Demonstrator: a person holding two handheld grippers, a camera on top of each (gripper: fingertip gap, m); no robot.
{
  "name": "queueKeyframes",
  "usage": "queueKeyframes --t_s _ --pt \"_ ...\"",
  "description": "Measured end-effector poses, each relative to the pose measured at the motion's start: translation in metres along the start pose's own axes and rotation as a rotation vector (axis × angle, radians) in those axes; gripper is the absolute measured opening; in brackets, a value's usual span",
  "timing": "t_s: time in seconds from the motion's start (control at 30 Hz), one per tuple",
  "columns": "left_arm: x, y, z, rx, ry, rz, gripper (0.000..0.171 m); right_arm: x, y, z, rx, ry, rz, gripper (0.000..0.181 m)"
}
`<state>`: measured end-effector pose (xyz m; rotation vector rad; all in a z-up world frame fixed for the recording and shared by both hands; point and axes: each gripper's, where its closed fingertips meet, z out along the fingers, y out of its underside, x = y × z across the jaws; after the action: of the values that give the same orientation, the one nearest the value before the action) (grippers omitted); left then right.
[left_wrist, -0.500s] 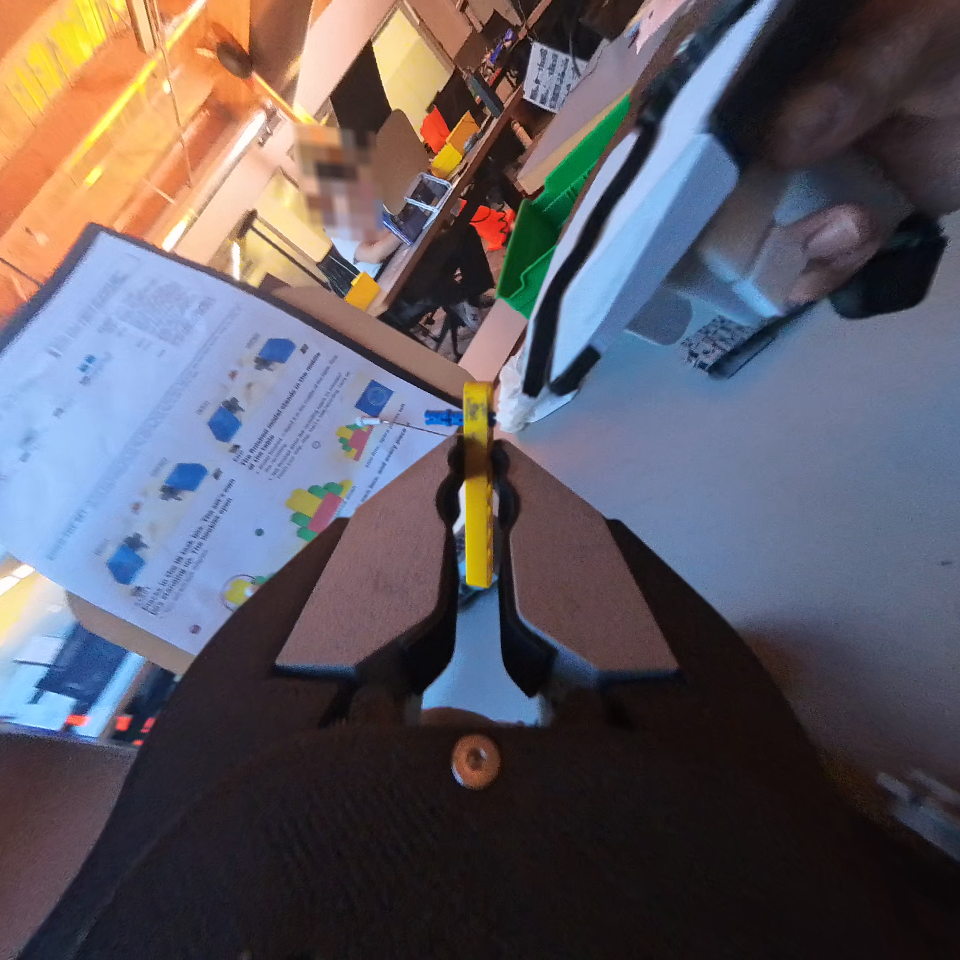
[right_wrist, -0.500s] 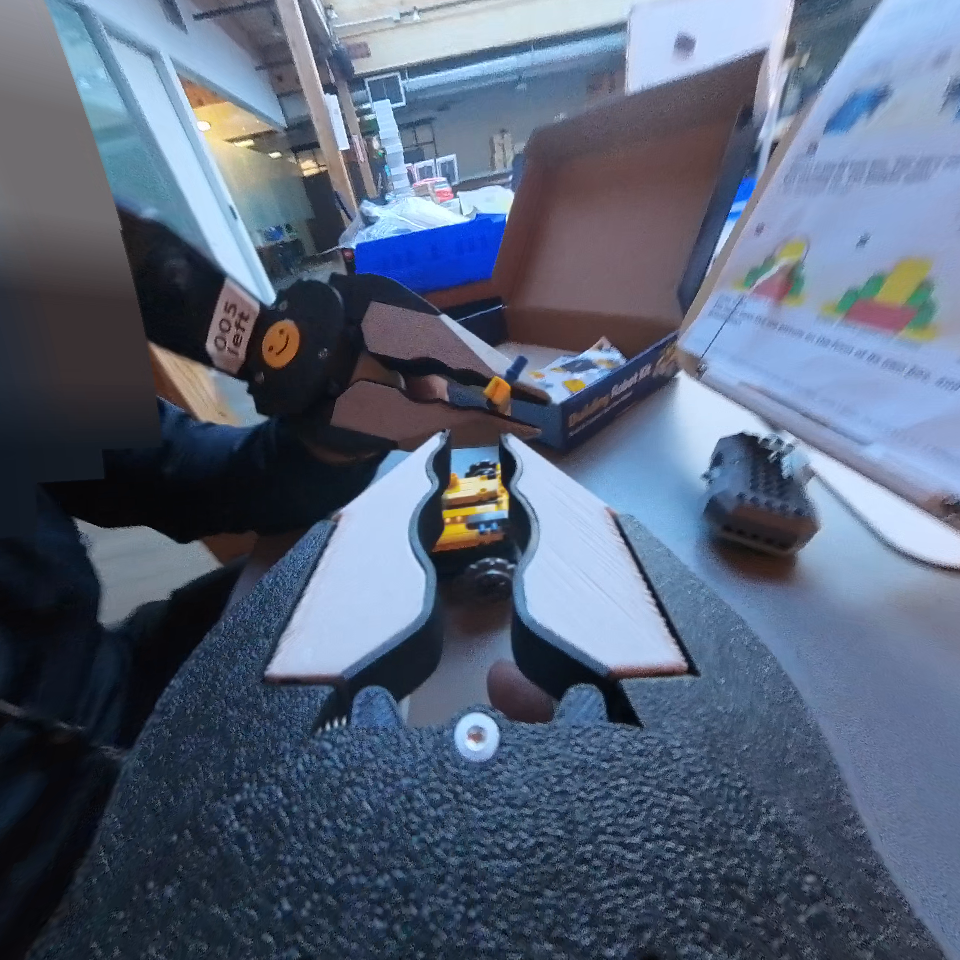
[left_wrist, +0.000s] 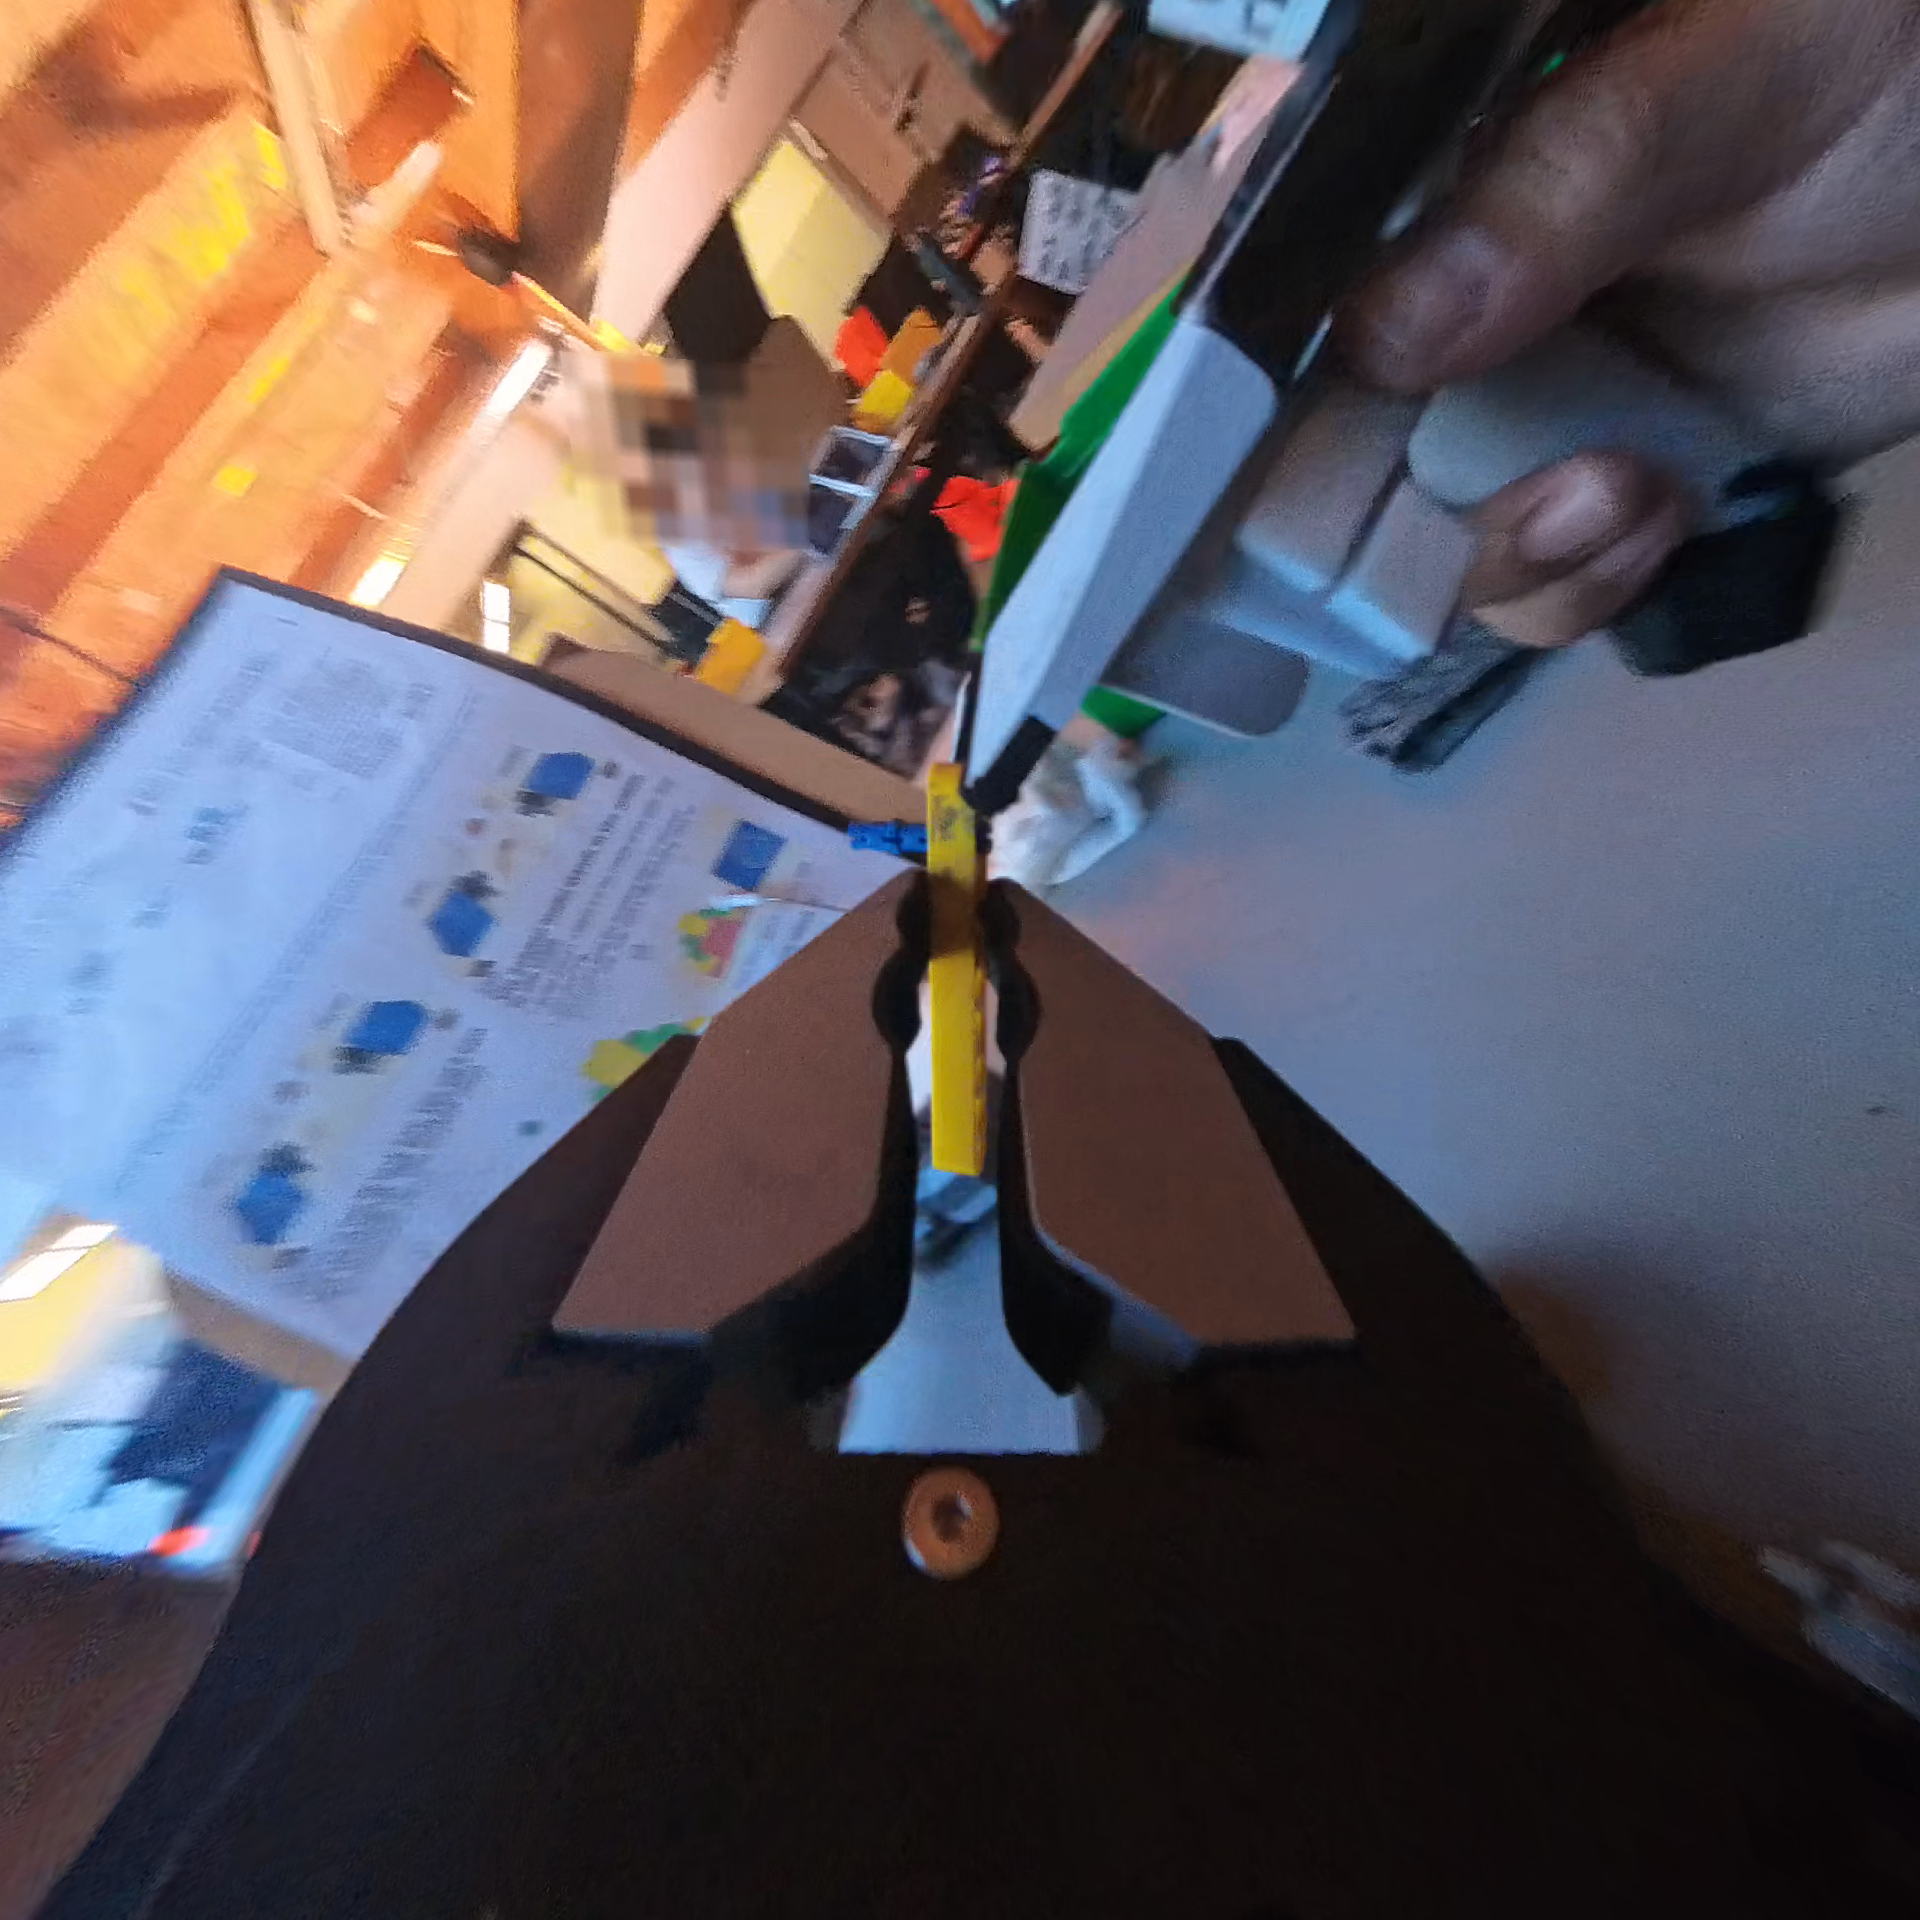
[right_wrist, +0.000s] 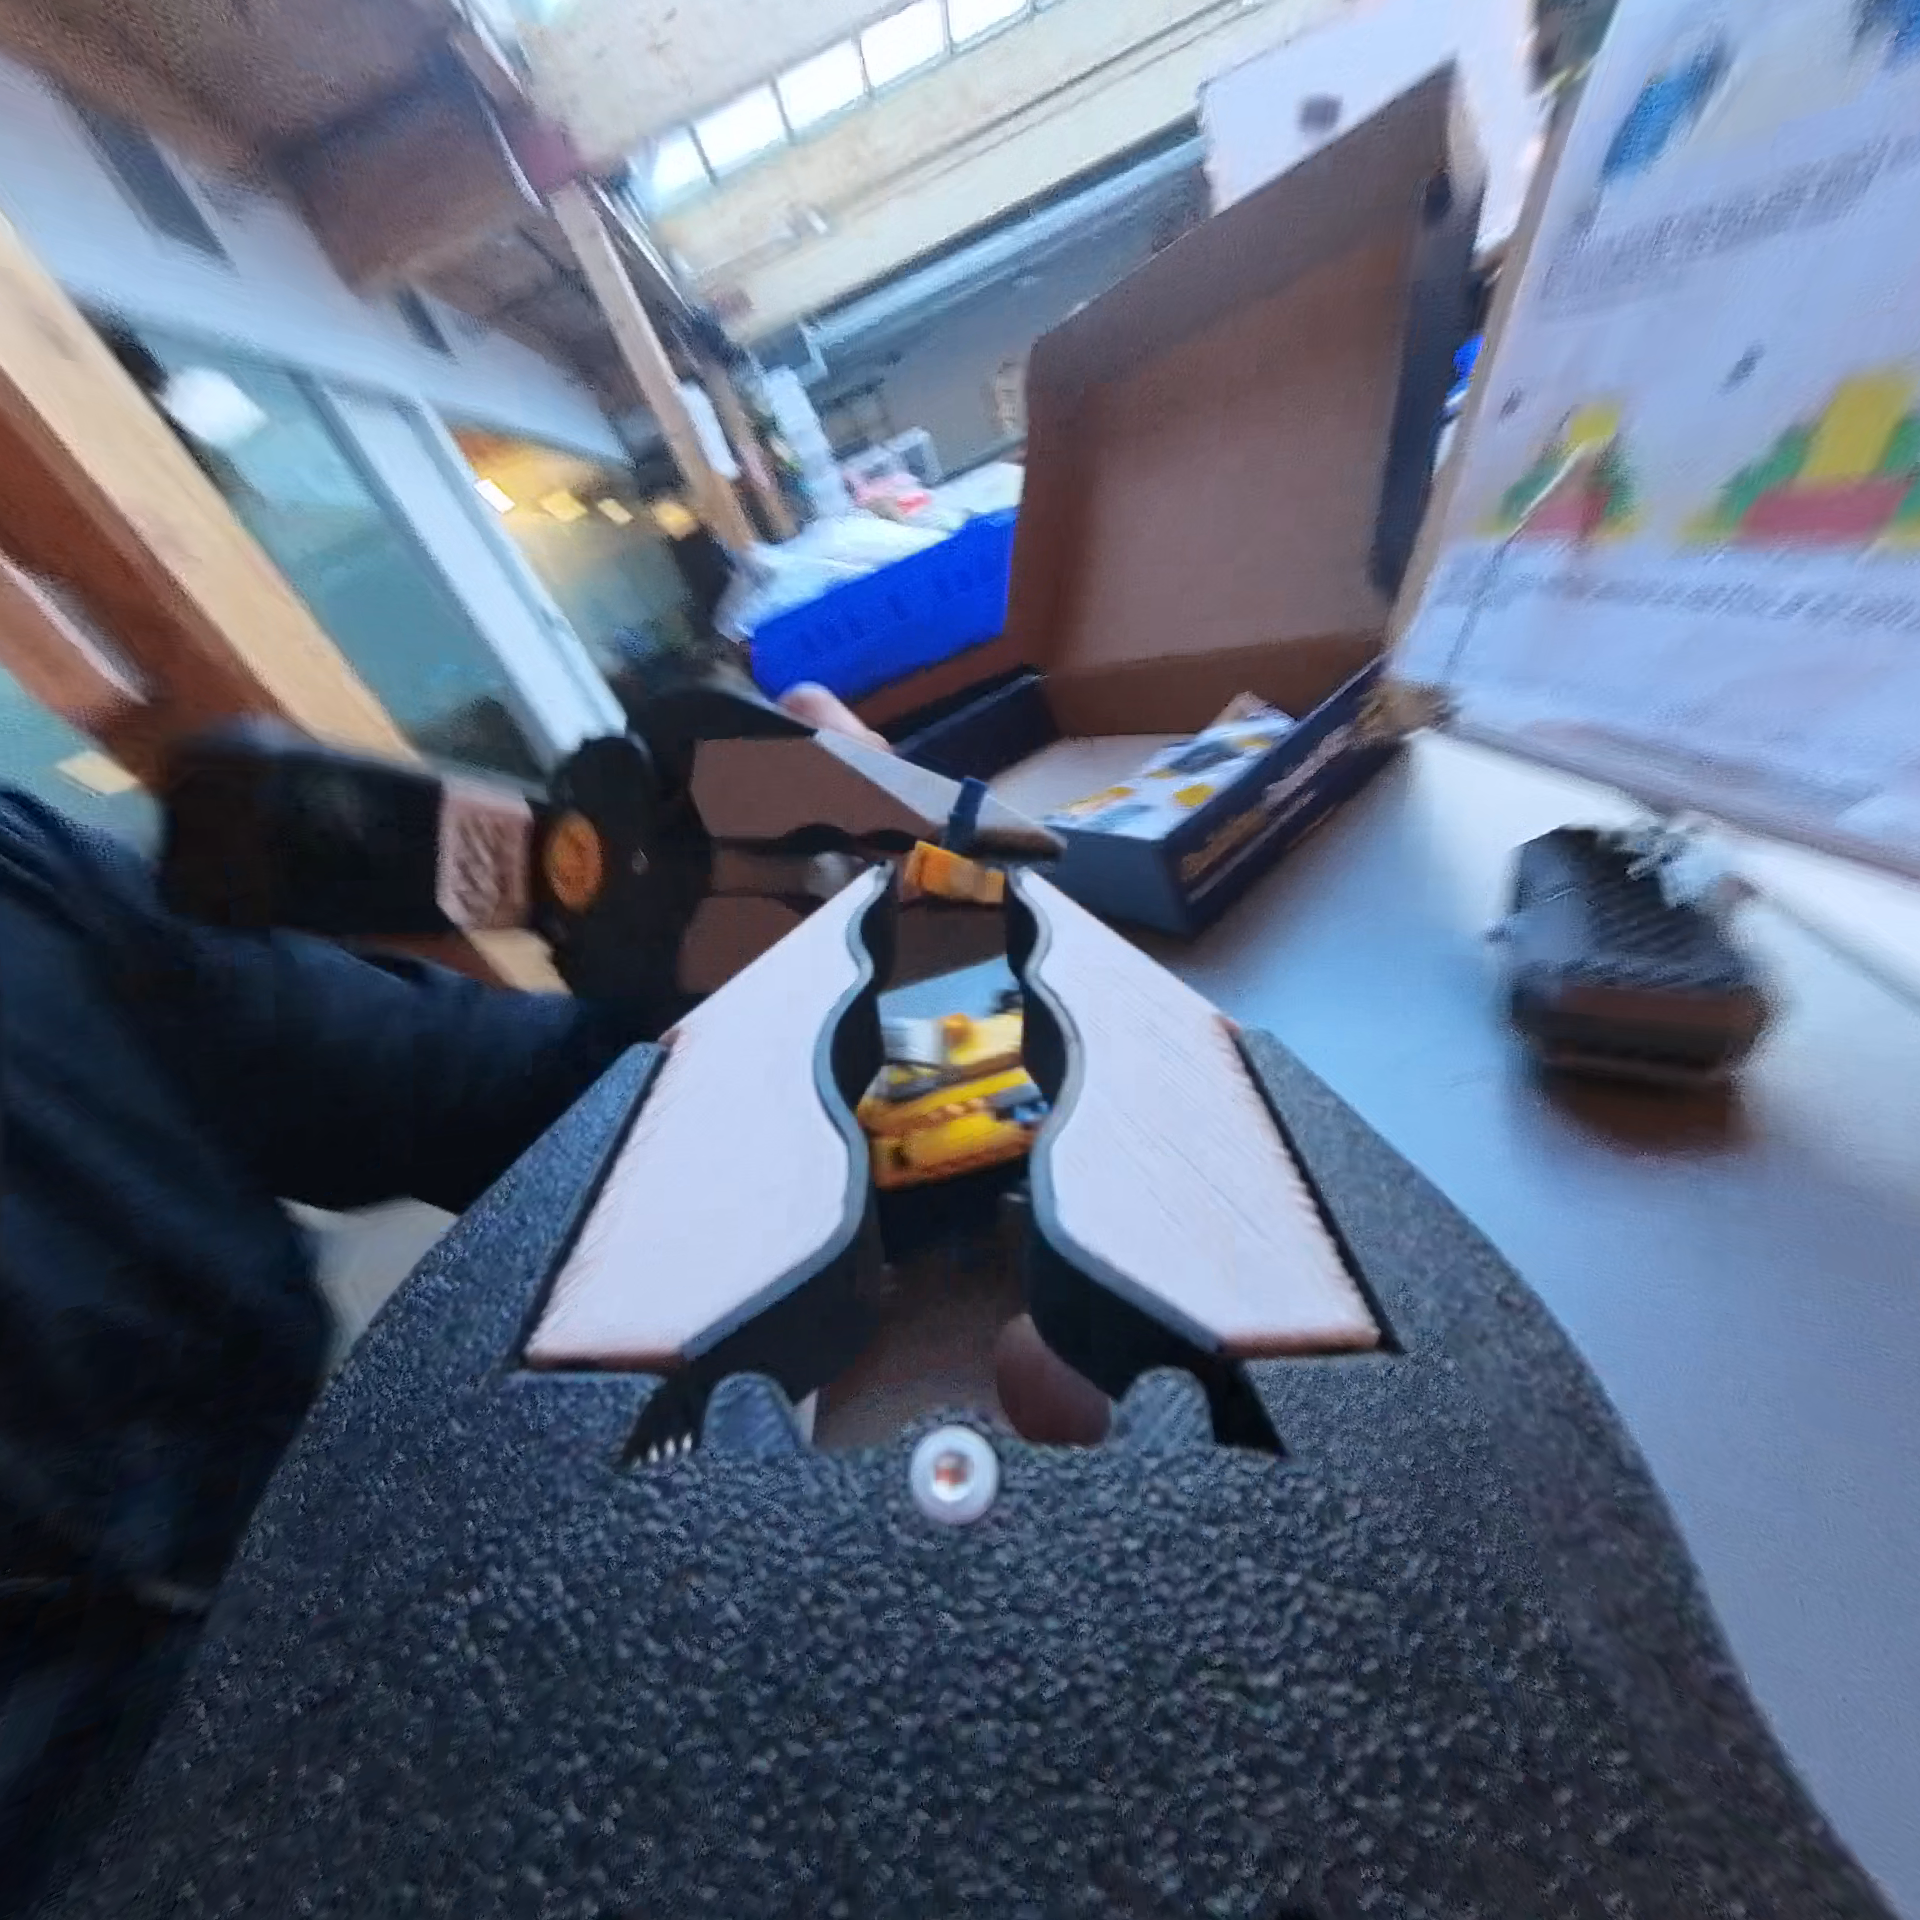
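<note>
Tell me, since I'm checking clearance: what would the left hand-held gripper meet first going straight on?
Probably the right hand-held gripper's tip, close beyond the yellow beam it clamps; depth is unclear.

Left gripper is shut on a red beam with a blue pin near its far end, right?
Not red: the left wrist view shows the left gripper shut on a yellow beam, with the blue pin near its far end.

At your two o'clock in the right wrist view, a dark studded block (right_wrist: 1626, 961) lies on the grey surface (right_wrist: 1558, 1195). At one o'clock an open cardboard box (right_wrist: 1226, 468) stands beside a propped instruction sheet (right_wrist: 1714, 468).
</note>
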<state>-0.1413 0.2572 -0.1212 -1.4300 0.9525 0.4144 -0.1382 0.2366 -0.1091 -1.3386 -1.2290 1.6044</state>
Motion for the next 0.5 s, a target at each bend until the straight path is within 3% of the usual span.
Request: queueKeyframes --t_s 0.13,0.2,0.27,0.4,0.5 --pt "0.0 -0.002 -0.005 0.015 0.11 -0.155 0.007 0.004 0.007 -0.008 -0.165 0.232 -0.45 0.022" --pt "0.005 -0.002 -0.006 0.024 0.153 -0.181 0.007 0.003 0.002 -0.011 -0.174 0.312 -0.61 0.025" --pt "0.015 0.0 -0.003 0.002 0.206 -0.201 0.007 -0.007 0.004 -0.008 -0.182 0.281 -0.657 0.015" --pt "0.026 -0.002 -0.002 -0.007 0.249 -0.204 0.007 -0.003 0.012 -0.007 -0.229 0.297 -0.716 0.022" --pt "0.028 -0.004 -0.004 -0.005 0.261 -0.195 0.007 -0.006 0.016 -0.008 -0.248 0.267 -0.747 0.014"
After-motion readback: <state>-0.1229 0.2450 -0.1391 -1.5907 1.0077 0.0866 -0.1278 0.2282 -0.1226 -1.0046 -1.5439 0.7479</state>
